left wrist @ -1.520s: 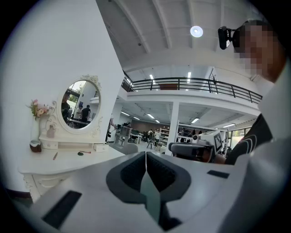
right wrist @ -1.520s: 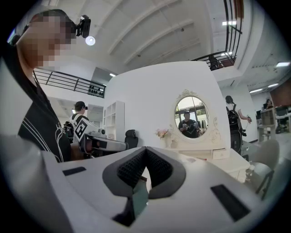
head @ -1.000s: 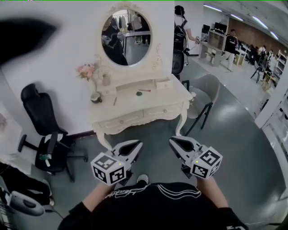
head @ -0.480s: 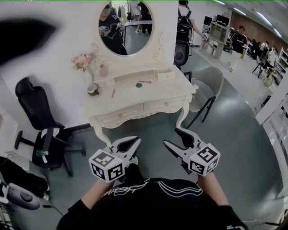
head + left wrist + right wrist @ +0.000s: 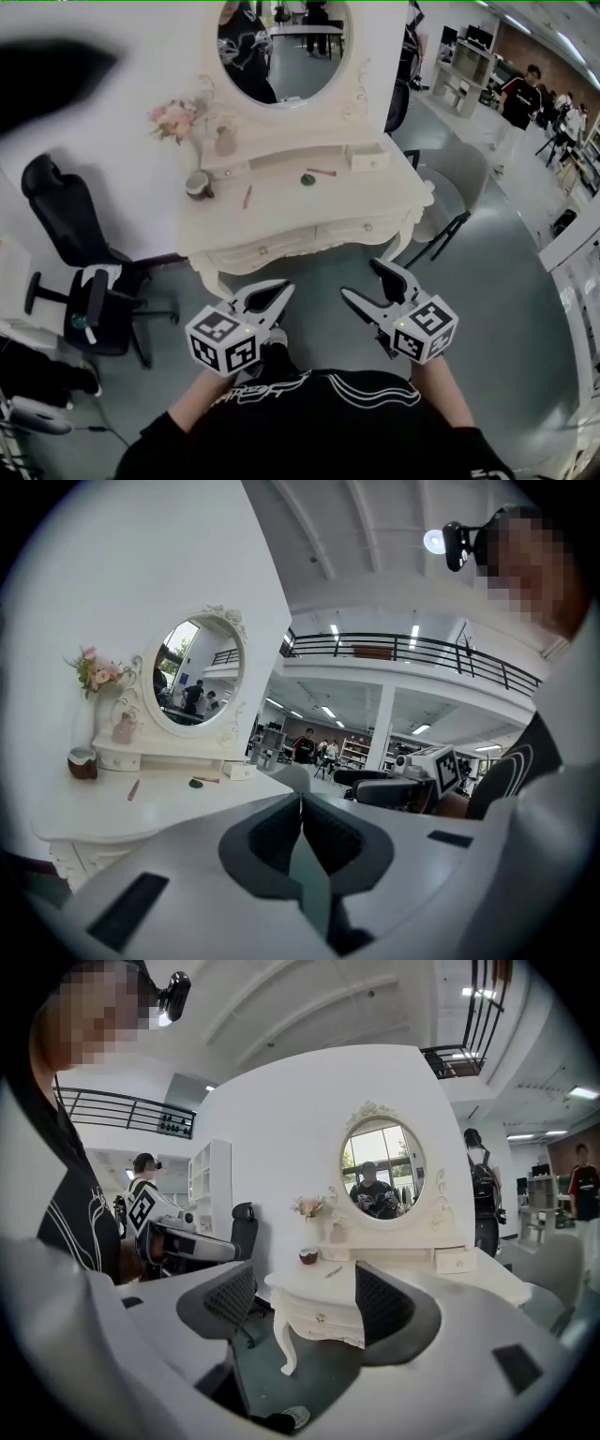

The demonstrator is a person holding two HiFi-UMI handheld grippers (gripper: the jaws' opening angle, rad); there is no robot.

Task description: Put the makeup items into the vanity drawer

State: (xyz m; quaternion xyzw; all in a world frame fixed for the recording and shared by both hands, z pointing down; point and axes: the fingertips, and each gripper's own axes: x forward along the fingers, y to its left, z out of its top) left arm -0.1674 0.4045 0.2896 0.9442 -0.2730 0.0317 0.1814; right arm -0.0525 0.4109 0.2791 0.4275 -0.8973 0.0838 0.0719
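From my end the desk point(image 5: 281, 211) reads as cream-painted wood, smooth with a soft satin sheen, and its carved trim has the same finish. The mirror point(image 5: 286, 37) is glossy glass. The floor point(image 5: 525, 281) is a smooth grey-green coating with dull reflections. The office chair point(image 5: 56, 202) looks matt black and padded. The grey chair point(image 5: 459, 173) has a smooth, plastic-looking shell. The wearer's top point(image 5: 319, 427) is black cloth.
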